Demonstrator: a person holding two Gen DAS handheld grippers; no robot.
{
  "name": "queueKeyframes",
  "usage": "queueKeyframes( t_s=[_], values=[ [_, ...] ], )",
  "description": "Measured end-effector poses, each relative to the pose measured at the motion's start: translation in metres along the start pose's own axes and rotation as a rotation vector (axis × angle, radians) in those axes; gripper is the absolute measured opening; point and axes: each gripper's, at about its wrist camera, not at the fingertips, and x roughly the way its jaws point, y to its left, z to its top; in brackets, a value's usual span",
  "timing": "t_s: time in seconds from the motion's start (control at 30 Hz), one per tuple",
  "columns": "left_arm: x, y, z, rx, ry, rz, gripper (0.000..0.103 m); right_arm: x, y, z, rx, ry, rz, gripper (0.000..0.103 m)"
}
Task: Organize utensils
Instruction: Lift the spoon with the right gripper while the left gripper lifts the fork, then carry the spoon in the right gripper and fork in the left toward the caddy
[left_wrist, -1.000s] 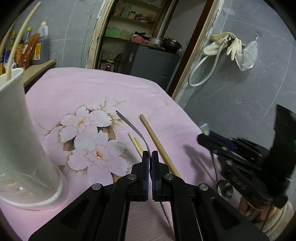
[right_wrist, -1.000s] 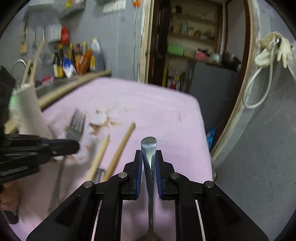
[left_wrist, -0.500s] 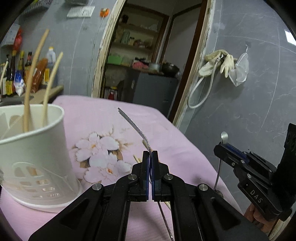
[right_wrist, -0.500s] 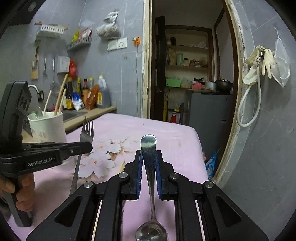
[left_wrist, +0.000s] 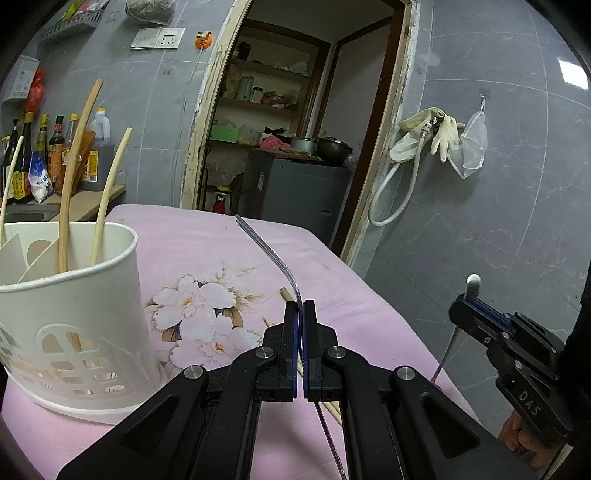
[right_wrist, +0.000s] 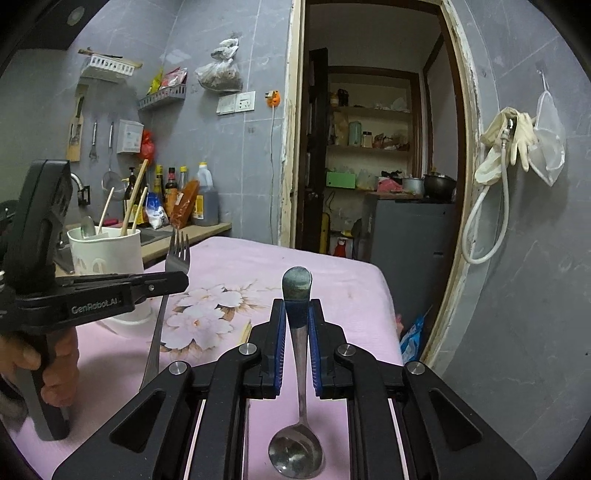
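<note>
Over pink tablecloth (left_wrist: 207, 236): left claw (left_wrist: 299, 314) clamping fork (left_wrist: 266, 247)

A: Metal cutlery count?
B: One fork (right_wrist: 177, 254), one spoon (right_wrist: 298, 402); a second spoon bowl seems to stand in the holder (left_wrist: 92, 314).
A: Holders?
B: One, white.
A: Chopsticks (left_wrist: 75, 177)?
B: Three upright in the holder. Loose ones on the cloth (left_wrist: 351, 325) are partly hidden; number uncertain.
</note>
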Motion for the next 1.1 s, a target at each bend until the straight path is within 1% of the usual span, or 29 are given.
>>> queueKeyframes(
  t_s=[0.2,0.43,0.53,0.57,0.83,1.0,1.1],
  values=[
    [-0.003,0.002,0.000,0.000,-0.006,-0.002,0.000,-0.006,-0.001,-0.001,0.000,-0.010,-0.005,0.009],
    [-0.003,0.003,0.002,-0.003,-0.005,-0.001,0.000,-0.026,0.014,-0.006,-0.064,-0.029,-0.030,0.007],
    [-0.003,0.004,0.002,-0.002,-0.007,-0.001,0.000,-0.031,0.013,-0.008,-0.066,-0.029,-0.036,0.004],
    [-0.003,0.004,0.002,-0.003,-0.008,-0.001,0.000,-0.031,0.013,-0.008,-0.064,-0.028,-0.035,0.001],
    [-0.006,0.004,0.003,-0.004,-0.020,0.006,0.000,-0.041,0.015,-0.010,-0.059,-0.028,-0.033,0.002],
    [-0.010,0.001,0.005,0.007,-0.035,0.011,0.000,-0.050,0.014,-0.009,-0.055,-0.060,-0.054,0.000],
    [-0.017,-0.005,0.007,0.038,-0.060,0.016,0.000,-0.054,0.014,-0.003,-0.063,-0.080,-0.060,0.000]
  ],
)
